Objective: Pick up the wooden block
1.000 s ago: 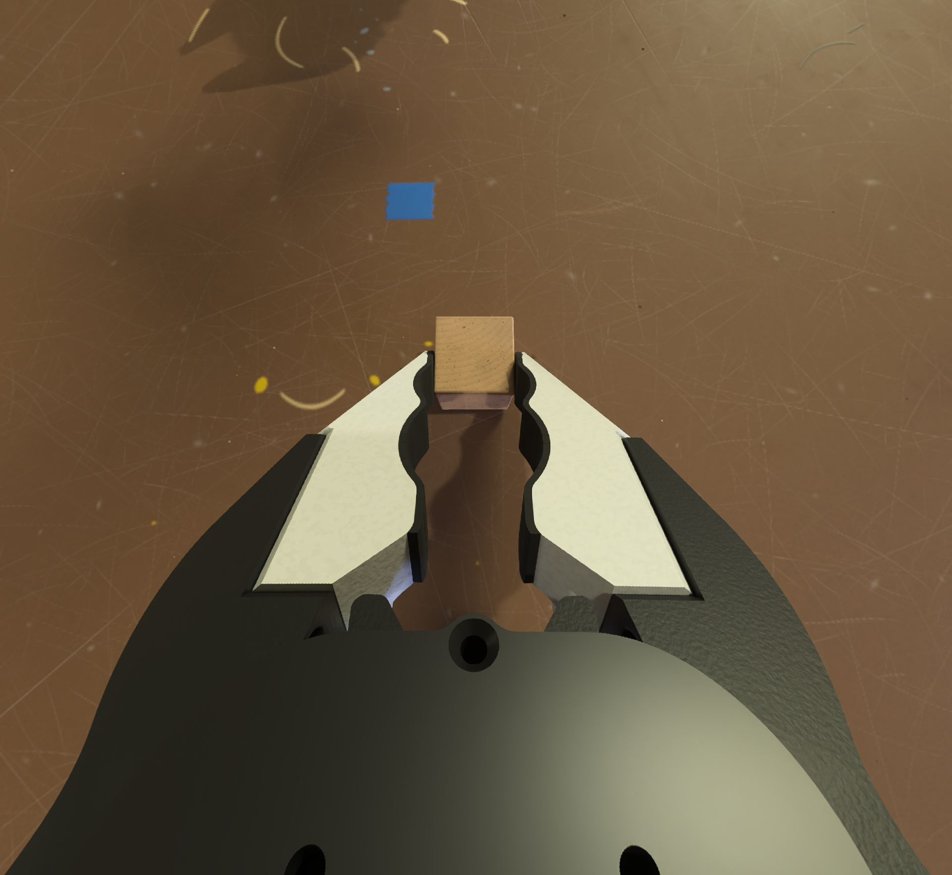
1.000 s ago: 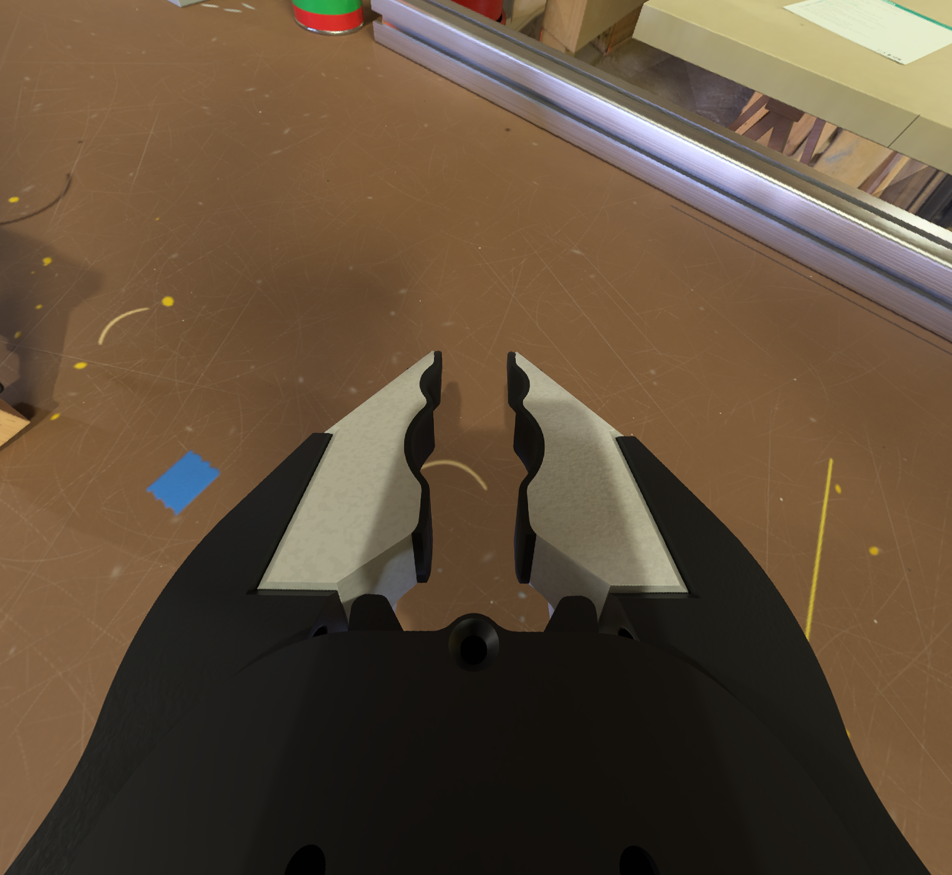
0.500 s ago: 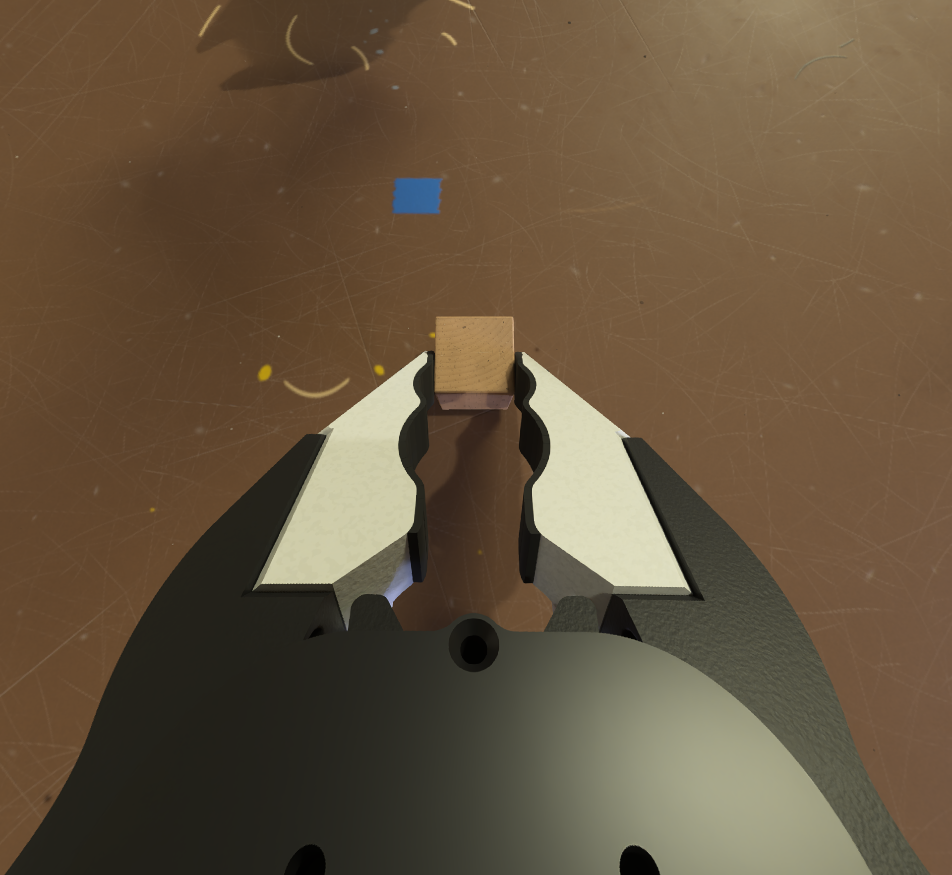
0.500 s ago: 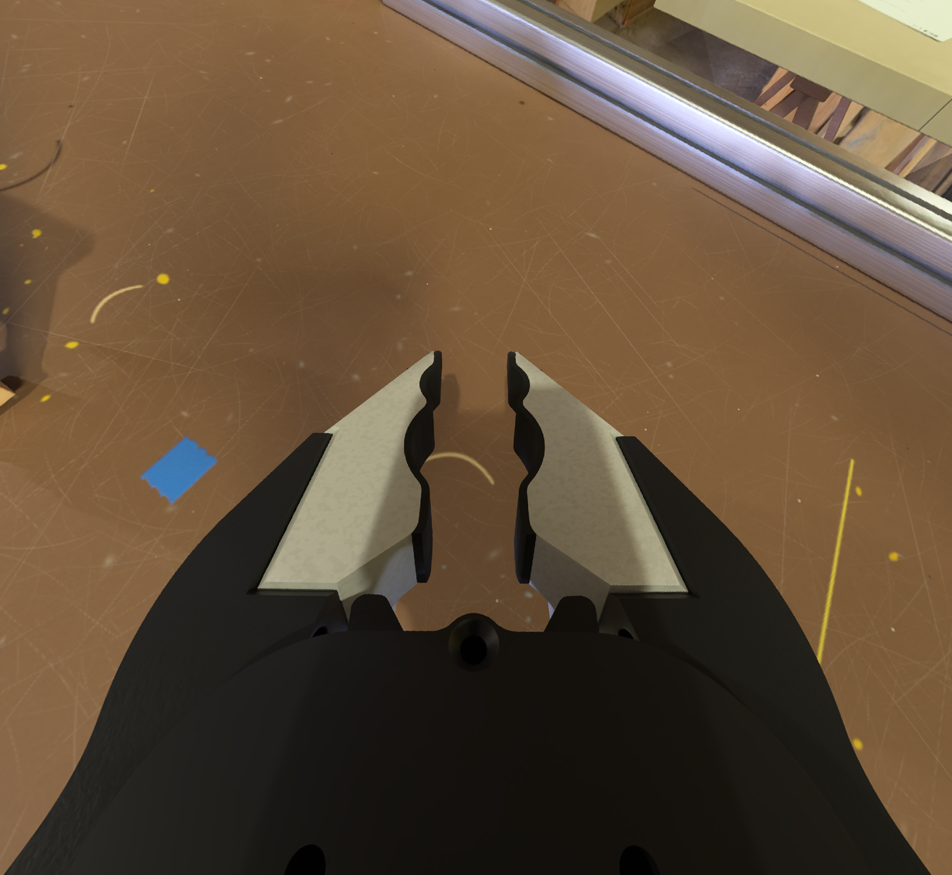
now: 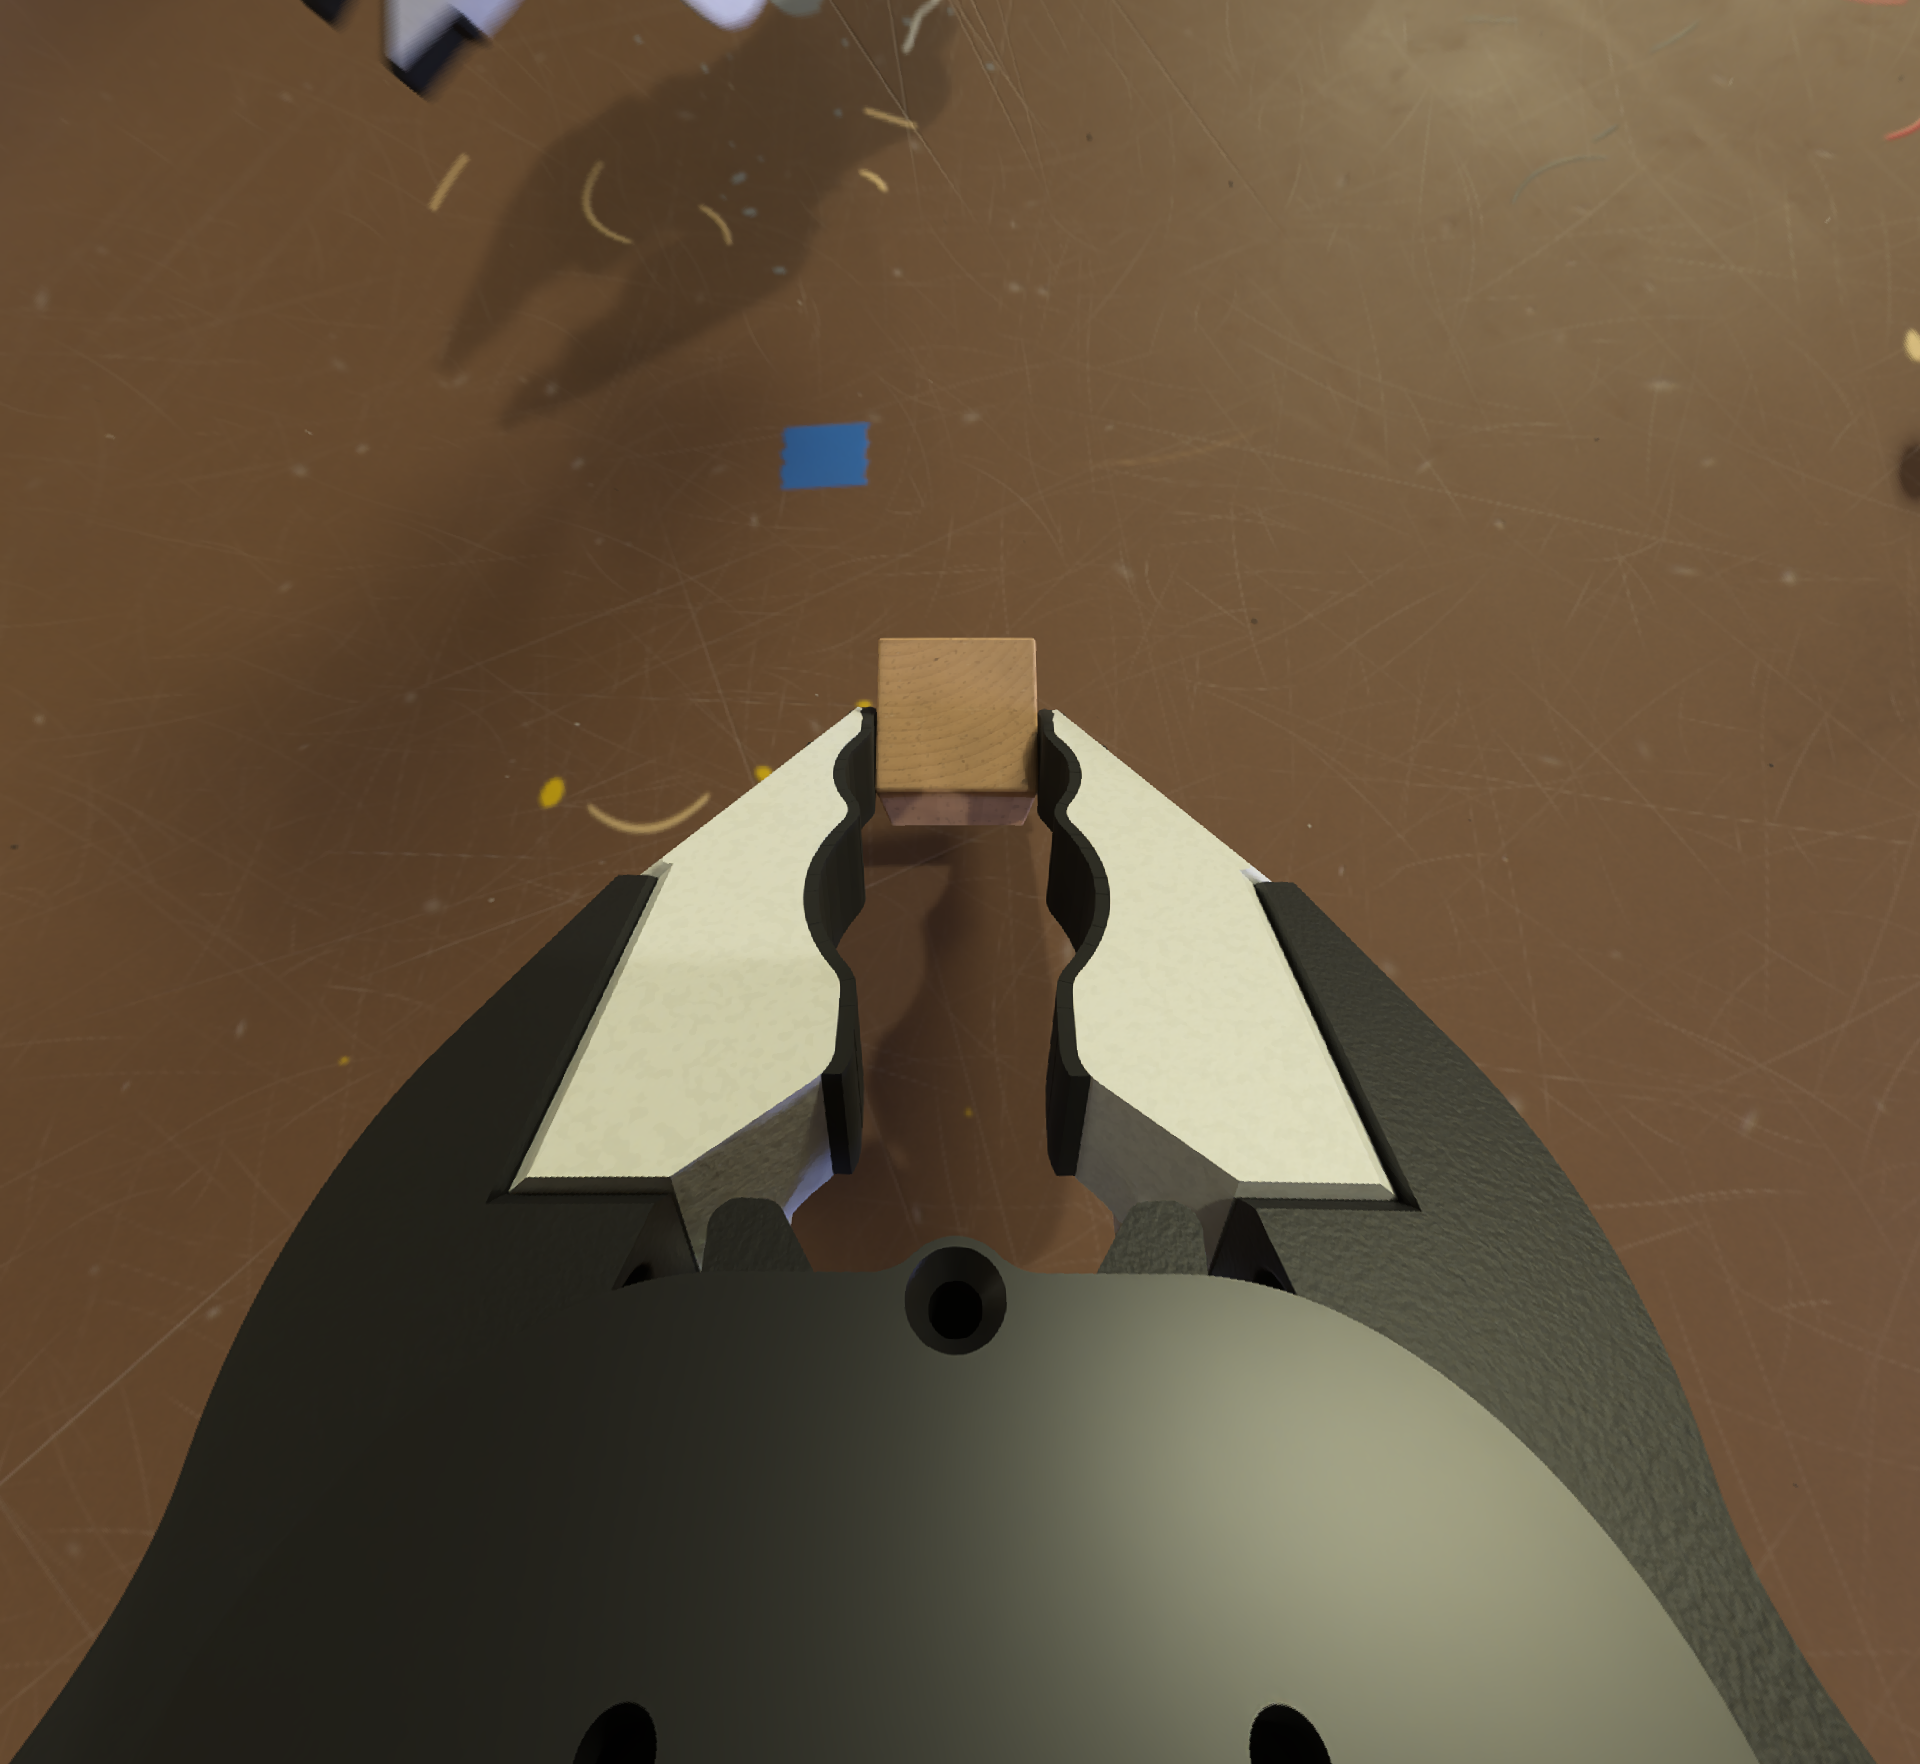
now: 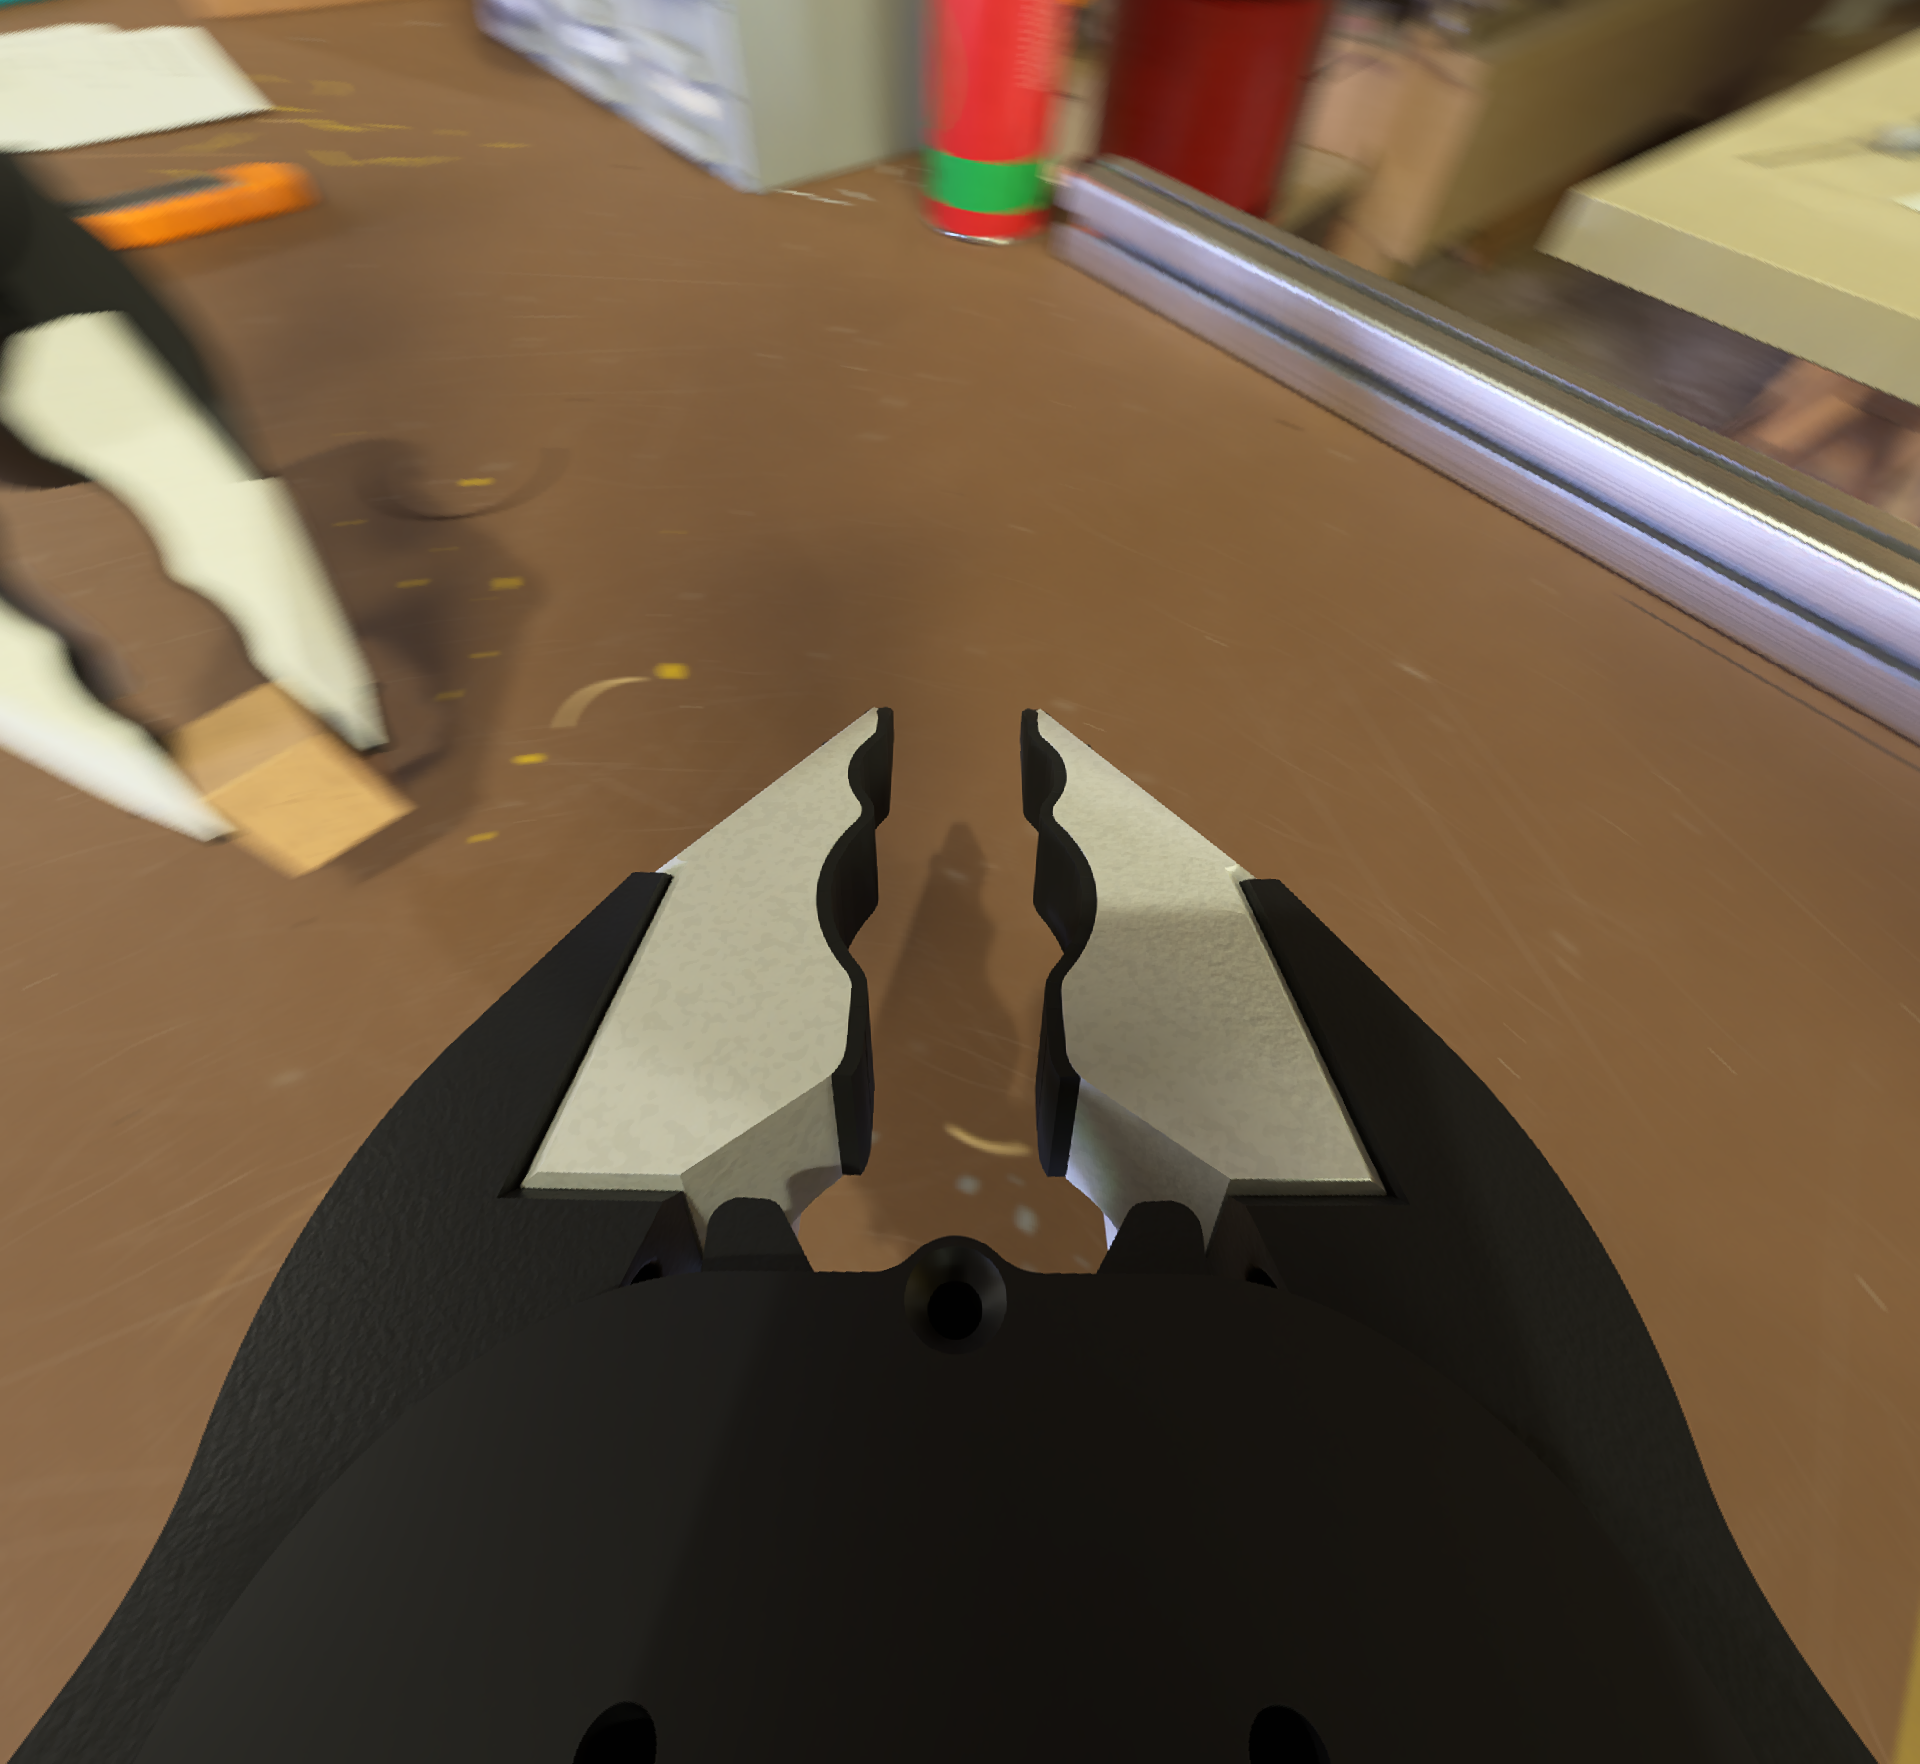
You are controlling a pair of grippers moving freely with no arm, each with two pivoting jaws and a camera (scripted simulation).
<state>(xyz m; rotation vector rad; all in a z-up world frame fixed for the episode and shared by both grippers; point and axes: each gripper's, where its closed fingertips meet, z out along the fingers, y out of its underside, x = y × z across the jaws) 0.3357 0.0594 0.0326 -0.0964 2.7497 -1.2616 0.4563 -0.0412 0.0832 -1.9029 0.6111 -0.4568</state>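
The wooden block point(image 5: 956, 675) is a small light-brown cube pinched between my left gripper's point(image 5: 954, 717) fingertips, over the scratched brown table point(image 5: 1455, 571). The left gripper is shut on it. In the right wrist view the left gripper point(image 6: 286, 779) shows blurred at the left edge with the block point(image 6: 312, 810) at its tips, at or just above the table; I cannot tell which. My right gripper point(image 6: 954, 717) is open and empty, to the right of the block. It also shows in the left wrist view point(image 5: 374, 47) at the top left, above its shadow.
A blue tape patch point(image 5: 824, 457) lies beyond the block. At the back stand a red and green can point(image 6: 987, 52), a red bucket point(image 6: 1226, 21) and a grey drawer cabinet point(image 6: 675, 0). An aluminium rail point(image 6: 1507, 405) runs along the right. An orange tool point(image 6: 197, 202) lies far left.
The right gripper has swung, so its blurred view now takes in the left gripper and block. It shows larger in the left wrist view. The left gripper stays shut on the block.
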